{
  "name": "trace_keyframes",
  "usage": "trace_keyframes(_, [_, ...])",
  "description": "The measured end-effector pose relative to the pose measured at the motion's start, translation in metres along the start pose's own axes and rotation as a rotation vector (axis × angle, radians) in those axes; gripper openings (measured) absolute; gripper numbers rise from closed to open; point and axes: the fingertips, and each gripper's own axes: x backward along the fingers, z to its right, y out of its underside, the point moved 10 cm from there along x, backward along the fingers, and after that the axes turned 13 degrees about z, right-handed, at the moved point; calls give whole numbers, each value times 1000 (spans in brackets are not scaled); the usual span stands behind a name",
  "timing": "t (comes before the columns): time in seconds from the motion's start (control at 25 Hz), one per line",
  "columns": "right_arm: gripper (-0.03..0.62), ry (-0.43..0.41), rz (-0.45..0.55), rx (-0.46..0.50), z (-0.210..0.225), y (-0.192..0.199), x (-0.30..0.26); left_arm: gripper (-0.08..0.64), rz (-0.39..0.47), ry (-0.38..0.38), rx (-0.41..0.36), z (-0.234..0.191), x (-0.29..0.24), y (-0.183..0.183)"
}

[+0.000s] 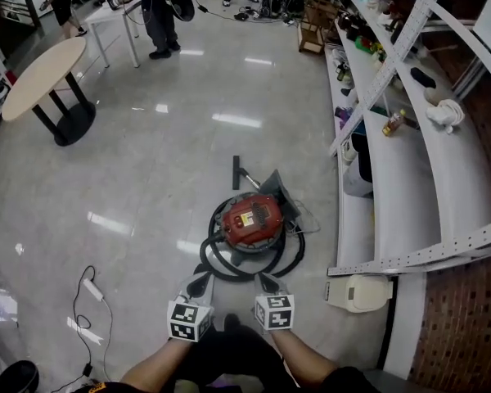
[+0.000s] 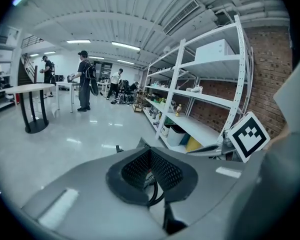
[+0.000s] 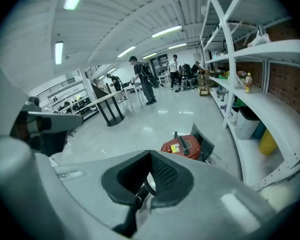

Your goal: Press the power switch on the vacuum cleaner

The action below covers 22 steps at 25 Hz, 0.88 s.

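The vacuum cleaner (image 1: 252,219), a red canister, sits on the floor (image 1: 147,178) at the centre of the head view, just left of the white shelving (image 1: 393,178). Its black hose (image 1: 229,267) loops around its base. Both tools hang low in the frame, just short of that loop and apart from the canister. The left tool (image 1: 199,283) has its jaws brought together at the tips with nothing between them, and the right tool (image 1: 267,283) is the same, closed and empty.

The likeliest trouble is a missed press. A closed tip coming down at a slant could slide off the switch or land on the housing beside it. If the canister runs on wheels, a push with any sideways lean may roll it away instead of working the switch. The hose loop lies between the tools and the body, so a low approach could snag it.

The switch itself cannot be picked out: the top of the canister is too small in the head view, and in the right gripper view only its far side shows above the jaws. The left gripper view hides nearly all of the canister behind its own jaws.
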Motion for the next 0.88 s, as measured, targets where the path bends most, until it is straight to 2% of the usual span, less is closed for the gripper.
trace_keyframes(0.2, [-8,-126,90,29,-28,-24,39,15,-12,-11,-9,16,34,-1])
trace_keyframes(0.48, [-8,-206,173,84,-56,-51,67,15,44,-1,-87,31,60,-31])
trace_keyframes(0.72, [-8,-288,271,141,-91,-80,75,15,113,-55,-97,32,92,-48])
trace_keyframes(0.88, [-8,-344,268,180,-114,-76,85,15,139,-93,-92,27,117,-44])
